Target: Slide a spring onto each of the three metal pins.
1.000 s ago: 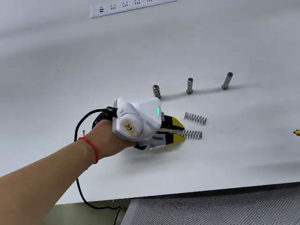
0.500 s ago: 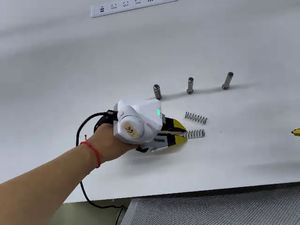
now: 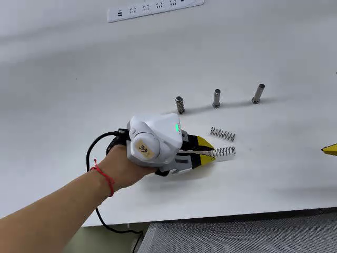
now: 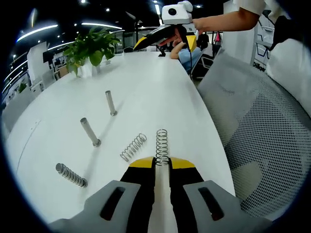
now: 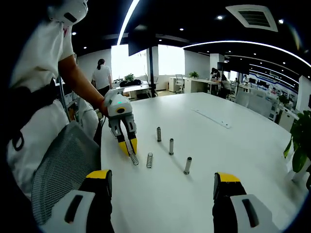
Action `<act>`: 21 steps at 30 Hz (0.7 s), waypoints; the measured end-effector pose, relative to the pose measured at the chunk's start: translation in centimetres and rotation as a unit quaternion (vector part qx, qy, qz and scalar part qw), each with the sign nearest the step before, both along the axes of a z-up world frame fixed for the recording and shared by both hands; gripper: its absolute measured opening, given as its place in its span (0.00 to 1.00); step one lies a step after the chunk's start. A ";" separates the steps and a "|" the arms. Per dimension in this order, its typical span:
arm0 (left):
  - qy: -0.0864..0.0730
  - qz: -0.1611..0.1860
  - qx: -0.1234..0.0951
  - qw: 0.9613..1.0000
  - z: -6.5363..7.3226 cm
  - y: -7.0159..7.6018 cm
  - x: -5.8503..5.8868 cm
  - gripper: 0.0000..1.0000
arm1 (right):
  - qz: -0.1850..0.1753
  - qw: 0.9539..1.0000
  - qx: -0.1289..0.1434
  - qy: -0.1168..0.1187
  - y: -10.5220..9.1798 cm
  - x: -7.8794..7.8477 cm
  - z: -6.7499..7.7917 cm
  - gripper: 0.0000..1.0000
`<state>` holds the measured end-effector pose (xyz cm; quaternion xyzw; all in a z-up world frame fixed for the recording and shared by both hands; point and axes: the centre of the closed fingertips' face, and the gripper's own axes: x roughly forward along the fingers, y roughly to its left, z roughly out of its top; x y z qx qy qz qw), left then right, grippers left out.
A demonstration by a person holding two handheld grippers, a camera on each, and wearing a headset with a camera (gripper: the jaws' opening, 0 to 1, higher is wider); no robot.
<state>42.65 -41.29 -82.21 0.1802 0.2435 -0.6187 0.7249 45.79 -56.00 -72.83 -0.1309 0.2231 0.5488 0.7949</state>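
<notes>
I am gripping the left hand-held gripper in my hand, low over the white desk. Its yellow-tipped jaws are pinching narrow on one end of a spring, which is sticking straight out ahead of the tips, toward 3 o'clock in the head view. I cannot tell whether its free end is touching the desk. A second spring is lying loose just beside it, at 12 o'clock of the held one. Farther on, between 11 and 1 o'clock, three metal pins are standing upright in a row. The left pin is already wearing a spring, while the middle pin and the right pin are bare. I am holding the right hand-held gripper well apart, off at 3 o'clock, its jaws standing wide with nothing between them, facing the pins across the desk. A power strip is lying near the far side of the desk, at 11 o'clock.
</notes>
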 end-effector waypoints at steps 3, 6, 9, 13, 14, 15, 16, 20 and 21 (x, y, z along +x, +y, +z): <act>-0.005 0.012 -0.016 1.000 1.3 -0.1 0.0 0.07 | 0.001 1.000 0.005 -0.003 0.4 0.0 0.6 0.85; -0.014 0.023 -0.034 0.999 2.9 -0.3 0.1 0.07 | 0.002 1.000 0.010 -0.004 0.9 0.0 1.2 0.85; -0.025 0.041 -0.059 0.997 5.0 -0.5 0.4 0.07 | 0.007 1.000 0.018 -0.011 1.6 0.0 2.3 0.83; -0.039 0.063 -0.094 0.993 7.8 -0.7 0.8 0.06 | 0.009 0.999 0.035 -0.014 2.6 0.1 3.9 0.81; -0.041 0.068 -0.102 0.992 8.4 -0.8 0.9 0.06 | 0.010 0.999 0.038 -0.014 2.8 0.1 4.2 0.80; -0.044 0.077 -0.117 0.989 9.4 -0.9 1.1 0.06 | 0.012 0.999 0.042 -0.012 3.2 0.1 4.8 0.78; -0.048 0.082 -0.125 0.988 10.0 -0.9 1.2 0.06 | 0.014 0.999 0.048 -0.014 3.6 0.0 5.3 0.77; -0.061 0.102 -0.162 0.980 13.1 -1.1 1.8 0.06 | 0.018 0.997 0.075 -0.011 5.2 -0.2 7.5 0.72; -0.064 0.106 -0.170 0.978 13.7 -1.1 1.9 0.06 | 0.018 0.997 0.081 -0.007 5.5 -0.2 7.9 0.69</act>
